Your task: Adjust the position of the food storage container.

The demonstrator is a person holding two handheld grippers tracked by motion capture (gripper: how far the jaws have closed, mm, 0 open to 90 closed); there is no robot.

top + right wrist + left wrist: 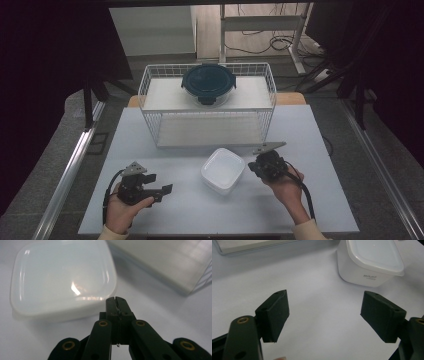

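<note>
The left gripper (pixel 159 191) is held wide open, empty; the right gripper (pixel 116 300) is closed on nothing beside the white lidded container (pixel 223 170); nothing is grasped yet, apparently.

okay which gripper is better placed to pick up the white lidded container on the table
Probably the left gripper: its jaws stand wide open, aimed toward the white container. The right gripper is nearer, at its edge, but its jaws are shut.
</note>
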